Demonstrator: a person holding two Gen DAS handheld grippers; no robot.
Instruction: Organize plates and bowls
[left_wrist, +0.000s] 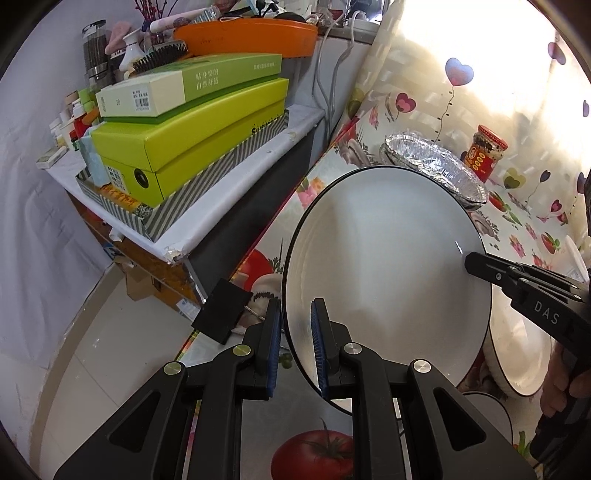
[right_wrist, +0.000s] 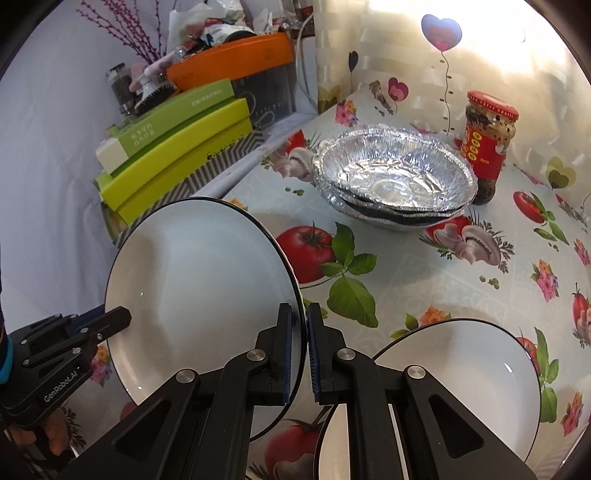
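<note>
We seem to be in a lived-in home: a glossy vegetable-and-flower-print tablecloth (right_wrist: 424, 280), a red-lidded glass jar of sauce (right_wrist: 487, 146), stacked crinkled foil bowls (right_wrist: 395, 177), and lime-green cardboard boxes (left_wrist: 192, 136) beside a black hairbrush (left_wrist: 160, 55).

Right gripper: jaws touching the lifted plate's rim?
Touching. The right wrist view shows the right gripper with jaws clamped on the white plate at its rim, no gap visible.

both wrist views look steeply down, close over the table (right_wrist: 424, 266) (sharing the plate (left_wrist: 388, 266))
</note>
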